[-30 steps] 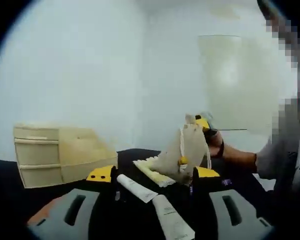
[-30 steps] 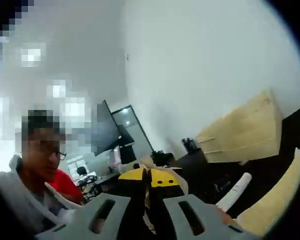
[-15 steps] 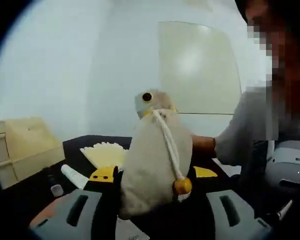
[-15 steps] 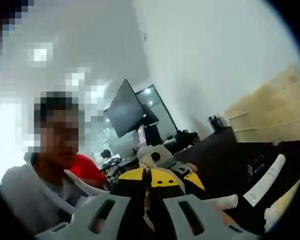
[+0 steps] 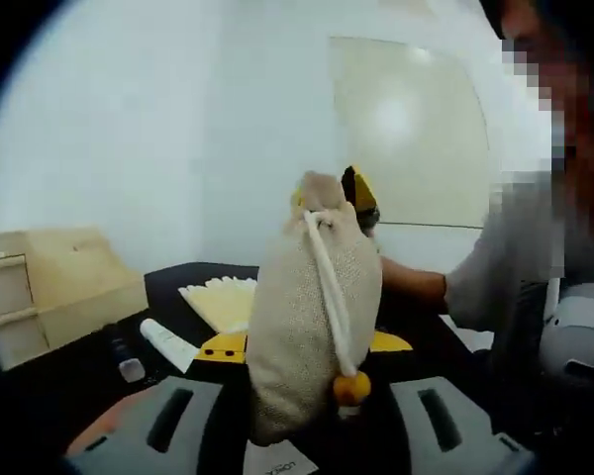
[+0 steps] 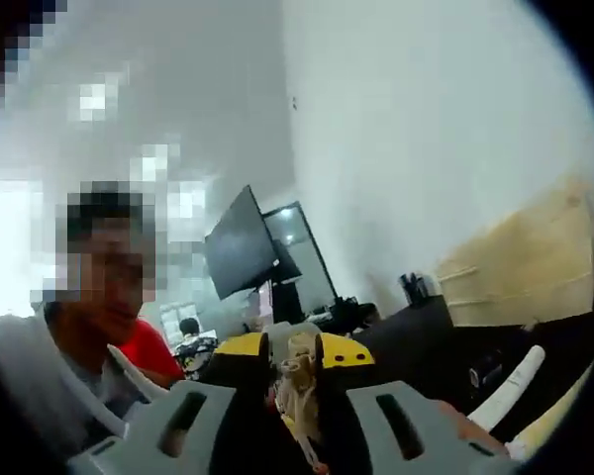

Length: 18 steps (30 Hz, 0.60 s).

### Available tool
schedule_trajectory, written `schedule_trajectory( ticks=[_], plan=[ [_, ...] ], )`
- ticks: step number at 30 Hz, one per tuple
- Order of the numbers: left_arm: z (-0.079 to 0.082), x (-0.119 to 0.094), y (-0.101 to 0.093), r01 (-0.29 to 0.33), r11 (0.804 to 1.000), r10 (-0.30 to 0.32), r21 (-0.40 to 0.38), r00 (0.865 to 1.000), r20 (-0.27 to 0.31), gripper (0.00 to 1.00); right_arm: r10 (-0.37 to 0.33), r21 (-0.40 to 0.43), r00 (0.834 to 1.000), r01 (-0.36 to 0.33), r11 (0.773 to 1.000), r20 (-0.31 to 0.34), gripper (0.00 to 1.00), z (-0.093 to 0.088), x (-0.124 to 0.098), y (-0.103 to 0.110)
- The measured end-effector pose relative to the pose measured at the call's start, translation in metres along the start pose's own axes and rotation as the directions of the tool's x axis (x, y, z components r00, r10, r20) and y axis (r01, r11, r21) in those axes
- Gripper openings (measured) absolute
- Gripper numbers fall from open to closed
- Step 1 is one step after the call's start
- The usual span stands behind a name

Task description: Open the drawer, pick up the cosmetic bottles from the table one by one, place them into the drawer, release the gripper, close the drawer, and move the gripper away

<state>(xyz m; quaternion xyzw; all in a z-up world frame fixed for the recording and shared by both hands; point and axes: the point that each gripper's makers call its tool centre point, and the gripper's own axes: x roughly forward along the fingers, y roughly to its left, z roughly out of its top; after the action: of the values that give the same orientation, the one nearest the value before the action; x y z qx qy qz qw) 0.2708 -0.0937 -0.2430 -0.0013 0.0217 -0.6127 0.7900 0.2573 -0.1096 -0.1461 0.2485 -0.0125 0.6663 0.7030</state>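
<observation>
Left gripper view looks over a black table [image 5: 89, 396] that stands before a plain white wall [image 5: 129, 129]. A pale frosted panel [image 5: 416, 139] is fixed on the wall beyond the table.

A wooden drawer unit [image 5: 49, 287] of light plywood, box-shaped, stands at one end of the table, and its drawer fronts look closed. Between the drawer unit and a pouch lies a white cosmetic tube [image 5: 168, 343], long and smooth, flat on the black surface, and a small dark bottle [image 5: 127, 358] with a pale cap lies just beside it. A cream ribbed object [image 5: 221, 300], fan-shaped, lies behind the tube.

The pouch [image 5: 307, 327] is a beige sack of coarse woven cloth with a white drawstring and an orange bead at the end of the string. It hangs in front of the left gripper [image 5: 299, 346], between its two grey jaws with yellow tips. These jaws stand apart on both sides of the pouch and it is not clear that they touch it. The right gripper [image 5: 359, 201], black and yellow, is above the pouch at its gathered neck.

In the right gripper view the right gripper [image 6: 295, 358] is clamped on the neck of the pouch [image 6: 299, 381]. The drawer unit [image 6: 520, 267] stands far behind, with a white tube [image 6: 503, 391] on the table before it. A dark monitor [image 6: 243, 252] and a person in a grey top [image 6: 40, 386] are also seen.
</observation>
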Motion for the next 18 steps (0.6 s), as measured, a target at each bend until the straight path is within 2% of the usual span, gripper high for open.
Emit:
schedule_trajectory(
  ticks=[2,5,7,10,11,13,14,18],
  plan=[
    [0.004,-0.003,0.008,-0.034,0.999,0.034,-0.011,0.999,0.021,0.35,-0.068,-0.095,0.998,0.068,0.993,-0.003,0.23,0.004,-0.003,-0.010],
    [0.008,-0.004,0.017,-0.090,0.996,0.091,-0.025,0.995,0.035,0.35,-0.152,-0.228,0.988,0.139,0.964,-0.038,0.28,-0.003,0.001,-0.019],
    [0.014,-0.004,0.023,-0.131,0.990,0.134,-0.056,0.989,0.064,0.35,-0.184,-0.229,0.981,0.167,0.959,-0.054,0.30,-0.009,0.005,-0.021],
    [0.016,-0.004,0.029,-0.168,0.984,0.172,-0.062,0.982,0.077,0.35,-0.252,-0.267,0.967,0.232,0.935,-0.045,0.31,-0.011,0.006,-0.032],
    [0.016,-0.004,0.030,-0.178,0.982,0.182,-0.061,0.980,0.078,0.35,-0.283,-0.303,0.958,0.261,0.917,-0.031,0.30,-0.011,0.007,-0.036],
    [0.015,-0.001,0.029,-0.184,0.981,0.188,-0.061,0.979,0.075,0.35,-0.306,-0.327,0.952,0.294,0.898,0.015,0.29,-0.009,0.010,-0.036],
    [0.014,0.002,0.027,-0.183,0.981,0.187,-0.056,0.980,0.071,0.35,-0.310,-0.331,0.950,0.304,0.893,0.037,0.29,-0.008,0.011,-0.035],
    [0.005,0.016,0.020,-0.201,0.980,0.201,-0.007,0.979,0.039,0.35,-0.310,-0.338,0.950,0.298,0.893,0.019,0.31,-0.021,0.021,-0.029]
  ],
)
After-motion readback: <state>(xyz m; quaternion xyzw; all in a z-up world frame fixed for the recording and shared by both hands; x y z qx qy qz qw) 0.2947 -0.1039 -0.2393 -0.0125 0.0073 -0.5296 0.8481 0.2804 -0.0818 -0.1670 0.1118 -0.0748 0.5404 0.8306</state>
